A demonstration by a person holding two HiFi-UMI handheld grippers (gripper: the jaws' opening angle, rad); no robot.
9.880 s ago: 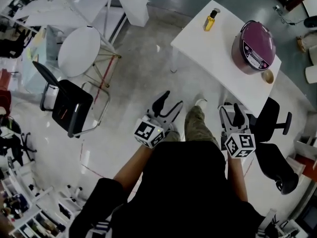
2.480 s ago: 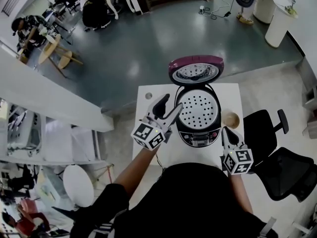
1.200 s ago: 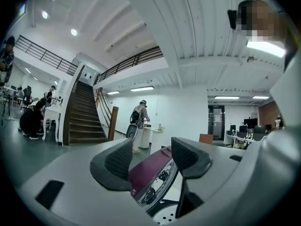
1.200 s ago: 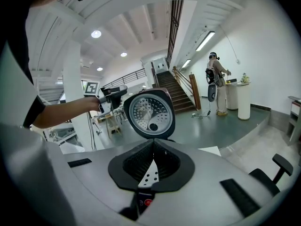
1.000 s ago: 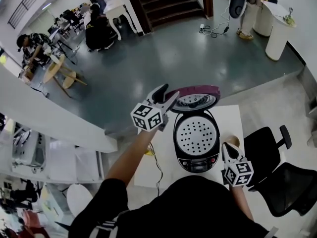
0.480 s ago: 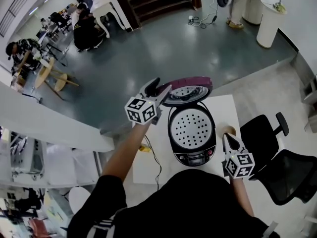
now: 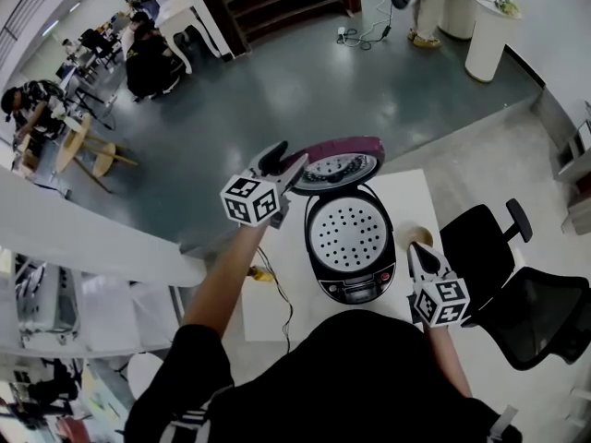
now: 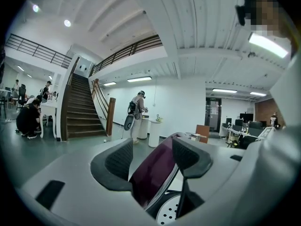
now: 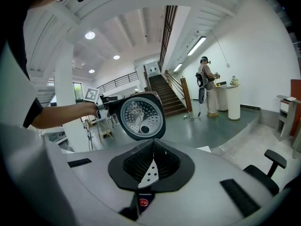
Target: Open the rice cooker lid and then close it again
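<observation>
The rice cooker (image 7: 349, 243) stands on a white table (image 7: 268, 307) with its purple lid (image 7: 337, 160) raised, baring the perforated inner plate (image 7: 348, 236). My left gripper (image 7: 288, 155) is up at the lid's left edge. In the left gripper view its jaws (image 8: 153, 154) are spread, with the purple lid (image 8: 155, 173) rim between them; no pad is seen pressing on it. My right gripper (image 7: 414, 249) hovers by the cooker's right side, shut and holding nothing. In the right gripper view it (image 9: 151, 161) points at the cooker, with the lid's steel underside (image 9: 140, 116) above it.
A small brown bowl (image 7: 417, 237) sits on the table right of the cooker, just beyond the right gripper. A yellow object (image 7: 259, 273) and a cable (image 7: 284, 307) lie on the left. A black office chair (image 7: 485, 238) stands at the right. The floor beyond drops to a lower level.
The lid was shut at first and now stands open. The left gripper rose from beside the cooker body to the lid's edge. Over the last second both grippers barely moved.
</observation>
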